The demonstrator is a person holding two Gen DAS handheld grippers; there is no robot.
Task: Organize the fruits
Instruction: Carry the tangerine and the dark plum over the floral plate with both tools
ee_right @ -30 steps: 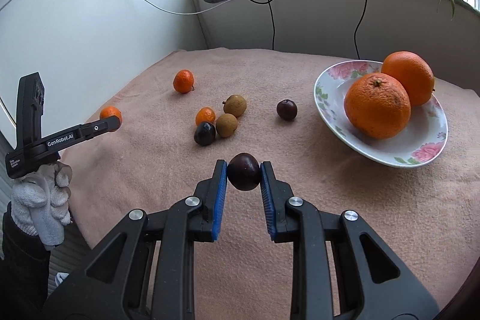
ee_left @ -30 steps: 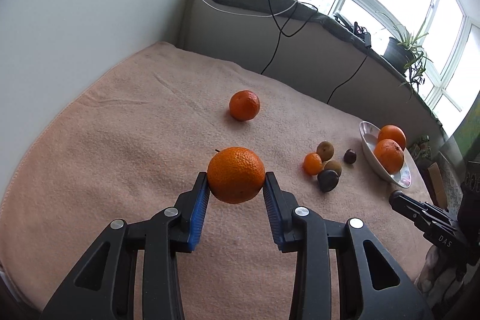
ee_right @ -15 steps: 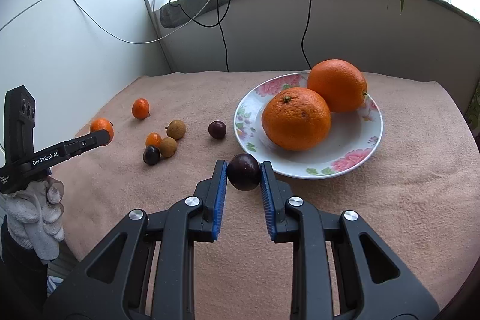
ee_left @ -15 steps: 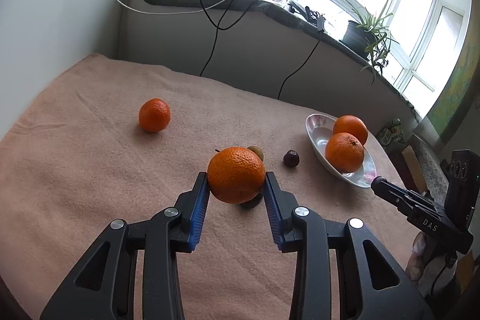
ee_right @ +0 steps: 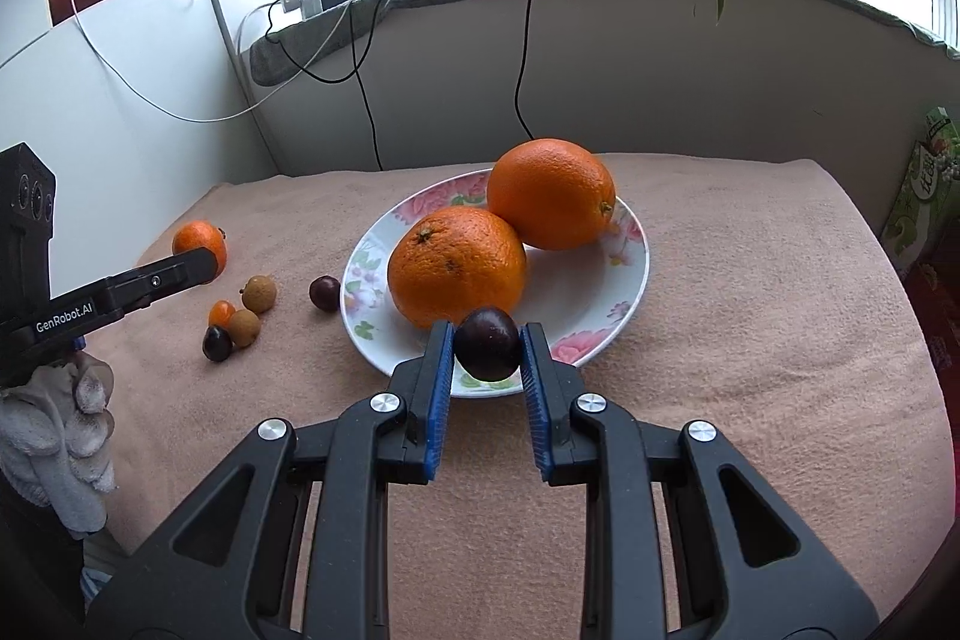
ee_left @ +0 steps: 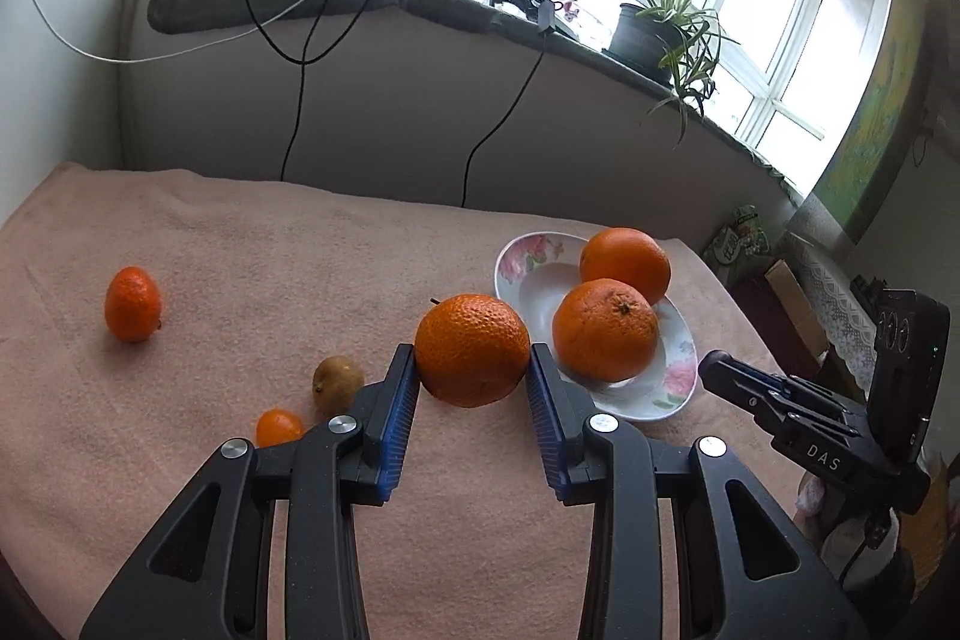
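Observation:
My left gripper is shut on an orange and holds it above the cloth, left of the flowered plate. Two big oranges lie in the plate. My right gripper is shut on a dark plum over the plate's near rim, in front of the two oranges. On the cloth lie a tangerine, a brown longan and a kumquat. The right wrist view shows longans, a kumquat and dark plums.
A peach cloth covers the table. A wall stands at the left, and a low wall with hanging cables at the back. A potted plant stands on the sill. A green box stands off the table's right edge.
Both grippers have swung toward the plate with their fruit. The right gripper has come forward until the plum hangs over the plate's near rim.

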